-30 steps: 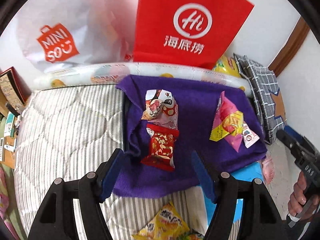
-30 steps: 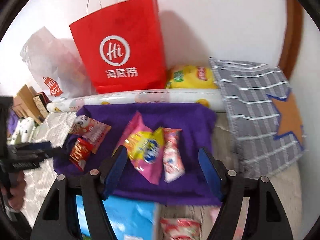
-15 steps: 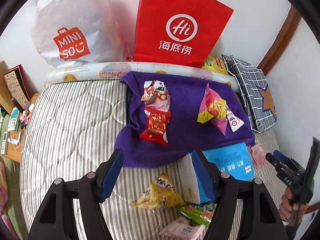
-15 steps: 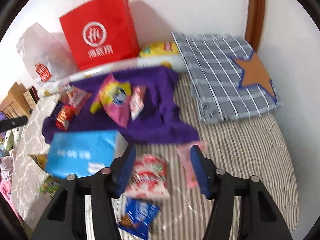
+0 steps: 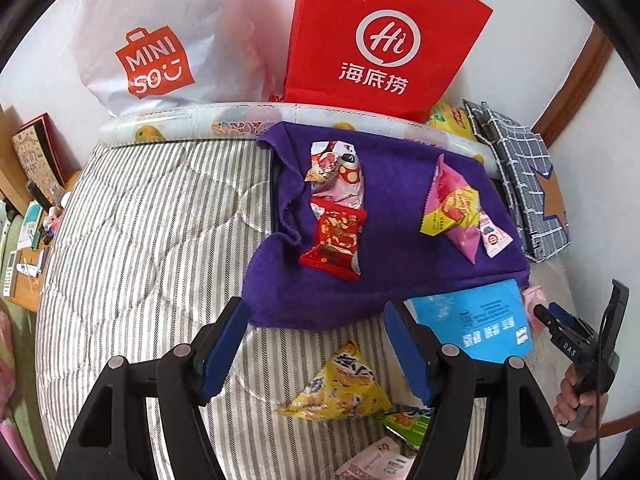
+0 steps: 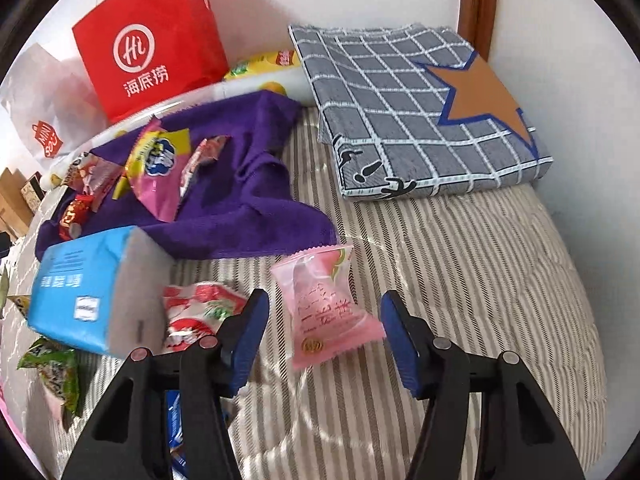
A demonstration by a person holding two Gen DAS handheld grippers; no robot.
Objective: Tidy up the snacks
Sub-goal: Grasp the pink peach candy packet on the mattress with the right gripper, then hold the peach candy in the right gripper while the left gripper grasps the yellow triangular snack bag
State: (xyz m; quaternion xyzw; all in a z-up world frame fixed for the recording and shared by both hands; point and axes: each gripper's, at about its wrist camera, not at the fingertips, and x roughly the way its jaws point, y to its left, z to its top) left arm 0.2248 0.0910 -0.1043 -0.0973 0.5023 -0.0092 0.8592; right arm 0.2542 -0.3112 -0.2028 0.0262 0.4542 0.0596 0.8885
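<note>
A purple cloth [image 5: 400, 280] lies on the striped bed and carries a red packet [image 5: 336, 240], a white-and-red packet [image 5: 338, 172], a pink-and-yellow bag [image 5: 452, 204] and a small pink-white packet [image 5: 494, 236]. My left gripper [image 5: 316, 308] hangs open over the cloth's near edge with nothing between its fingers. A yellow snack [image 5: 340, 388] lies below it. My right gripper [image 6: 326, 298] is open and low over the bed. A pink packet [image 6: 324, 312] lies between its fingers, and the pads are apart from it. A red-and-white packet [image 6: 200, 308] sits just left of it.
A blue tissue pack [image 6: 84, 280] lies left of the right gripper, with a green snack [image 6: 52, 368] nearer. A red paper bag [image 5: 380, 40] and a white bag [image 5: 160, 40] stand against the wall. A folded checked cloth [image 6: 420, 112] is at the right. A cluttered shelf [image 5: 28, 208] borders the left.
The left gripper drew back from the purple cloth, so the yellow snack and blue pack came into view. The right gripper swung right and down onto the pink packet, its jaws narrower.
</note>
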